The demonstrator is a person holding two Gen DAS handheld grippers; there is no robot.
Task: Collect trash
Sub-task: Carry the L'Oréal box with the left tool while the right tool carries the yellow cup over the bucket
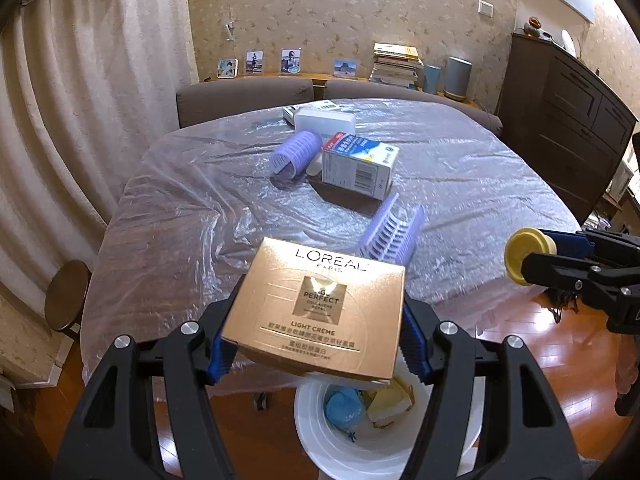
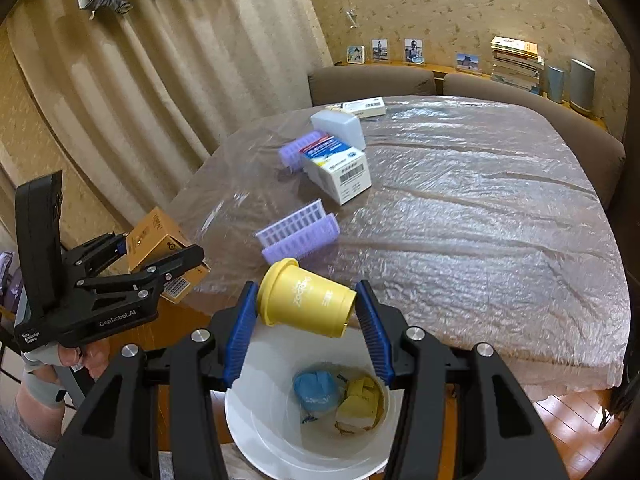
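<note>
The left gripper (image 1: 316, 336) has its fingers clamped on the two side faces of a gold box (image 1: 316, 312), which sits level between the blue pads. The right gripper (image 2: 306, 332) grips a yellow cup (image 2: 306, 300) lying tilted on its side, rim end toward the left pad and base toward the right pad. Below both sets of fingers stands the white bin (image 2: 256, 420), already holding a blue wad and some yellow scraps.

The step in hand looks like the drop. In the right wrist view the cup hangs over the bin's far rim, so it would be wise to draw it back toward the bin's middle before letting go; a round cup may roll off the edge. The box in the left wrist view covers the bin's far edge too; bring it over the opening likewise and release one item at a time. More boxes and purple combs wait on the worktop (image 1: 480, 184) beyond the fingertips.
</note>
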